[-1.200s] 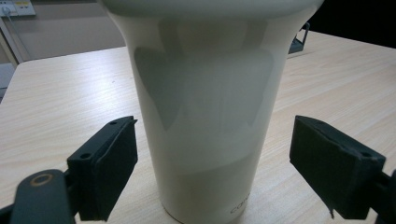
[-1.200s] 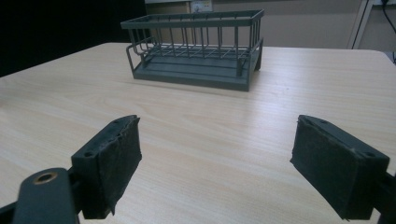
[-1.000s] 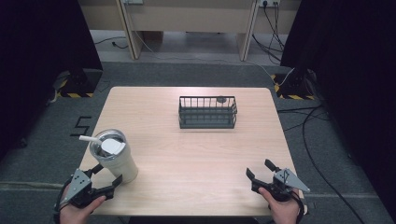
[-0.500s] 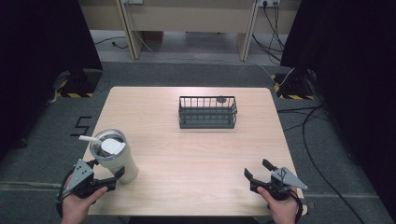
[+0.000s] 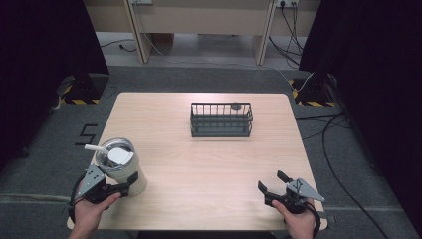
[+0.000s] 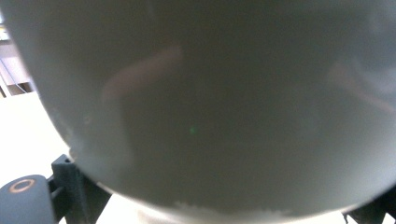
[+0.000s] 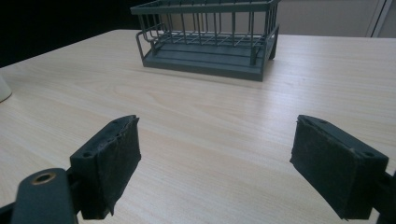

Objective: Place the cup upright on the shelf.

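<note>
A cream tumbler [image 5: 119, 168] with a clear lid and a white straw stands at the table's near left corner. My left gripper [image 5: 122, 182] is pushed up against its lower part, jaws spread wide on either side. In the left gripper view the tumbler wall [image 6: 205, 102] is right in front of the camera, with the left gripper [image 6: 219, 207] jaw tips at the bottom corners. Whether the pads touch the wall is unclear. My right gripper [image 5: 271, 180] sits open and empty at the near right. The right gripper [image 7: 217, 163] points across bare wood at a dark wire basket [image 7: 210, 42].
The dark wire basket [image 5: 221, 119] stands right of centre towards the far edge of the table [image 5: 199, 164], with a small dark round object [image 5: 235, 105] at its back rim. Dark curtains flank the table, and cables lie on the floor at the right.
My left gripper has slid forward and to the right until the tumbler's base lies between its jaws. The right gripper has shifted slightly left. The tumbler and basket have not moved.
</note>
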Available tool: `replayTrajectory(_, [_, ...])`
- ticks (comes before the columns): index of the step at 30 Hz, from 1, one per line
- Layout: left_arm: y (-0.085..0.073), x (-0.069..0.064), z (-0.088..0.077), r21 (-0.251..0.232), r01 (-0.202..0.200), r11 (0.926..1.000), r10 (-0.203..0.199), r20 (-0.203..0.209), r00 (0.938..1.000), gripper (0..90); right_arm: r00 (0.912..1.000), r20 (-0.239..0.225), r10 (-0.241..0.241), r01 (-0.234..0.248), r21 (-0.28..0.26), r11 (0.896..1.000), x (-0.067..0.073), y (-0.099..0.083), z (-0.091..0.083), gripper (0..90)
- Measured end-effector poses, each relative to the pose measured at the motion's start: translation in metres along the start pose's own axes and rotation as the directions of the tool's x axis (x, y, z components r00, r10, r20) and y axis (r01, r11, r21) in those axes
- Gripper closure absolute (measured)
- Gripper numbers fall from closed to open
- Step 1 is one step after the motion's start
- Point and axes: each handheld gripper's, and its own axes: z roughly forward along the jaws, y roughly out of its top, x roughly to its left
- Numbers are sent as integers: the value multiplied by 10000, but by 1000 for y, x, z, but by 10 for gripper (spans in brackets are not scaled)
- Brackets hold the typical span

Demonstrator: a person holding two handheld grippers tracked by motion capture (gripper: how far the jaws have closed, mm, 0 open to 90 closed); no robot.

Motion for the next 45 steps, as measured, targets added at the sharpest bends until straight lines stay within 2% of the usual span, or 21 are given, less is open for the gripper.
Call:
replayTrajectory(1, [0, 1, 0, -112, -94, 9999, 94, -27, 10000, 92, 10000, 13, -38, 38, 14, 10000, 0, 0, 0, 159])
replayTrajectory(3, [-1, 0, 0, -122, 69, 9999, -68, 16, 10000, 96, 10000, -13, 93, -93, 107, 9999, 0, -1, 1, 159])
replayTrajectory(11, [-1, 1, 0, -150, 87, 9998, -85, 89, 9999, 100, 10000, 1, 15, -15, 117, 9999, 0, -1, 2, 160])
replayTrajectory(12, [-1, 2, 0, -203, -85, 9998, 86, 30, 10000, 100, 10000, -2, 15, -15, 114, 9999, 0, -2, 3, 160])
replayTrajectory(15, [-1, 2, 0, -109, 75, 9999, -74, 114, 9999, 101, 10000, -18, 22, -22, 123, 9999, 0, -2, 3, 160])
replayTrajectory(16, [0, 3, 1, -154, -146, 9998, 147, 89, 9999, 101, 10000, -34, 91, -90, 148, 9998, 1, -2, 3, 160])
replayTrajectory(17, [0, 3, 1, -154, -146, 9998, 147, 89, 9999, 101, 10000, -34, 93, -93, 153, 9998, 1, -2, 3, 160])
replayTrajectory(18, [1, 2, 1, -47, -38, 10000, 38, 176, 9998, 101, 10000, -40, 74, -74, 157, 9998, 1, -2, 4, 160])
replayTrajectory(20, [1, 1, 1, -15, -67, 10000, 67, 230, 9997, 101, 9999, -48, 90, -89, 164, 9998, 1, -2, 4, 160])
replayTrajectory(25, [3, -1, 3, -44, 81, 10000, -79, 488, 9988, 101, 10000, -39, 92, -91, 151, 9998, 1, -2, 4, 160])
replayTrajectory(26, [5, -2, 3, -57, -43, 10000, 46, 521, 9986, 101, 9999, -34, 95, -95, 149, 9998, 1, -2, 4, 160])
replayTrajectory(36, [19, -7, 12, -296, -140, 9995, 163, 798, 9967, 102, 9999, -23, 99, -99, 135, 9999, 0, -2, 4, 160])
replayTrajectory(45, [36, -15, 30, -479, -212, 9986, 268, 1189, 9925, 102, 9999, -21, 115, -115, 126, 9999, 0, -2, 4, 160])
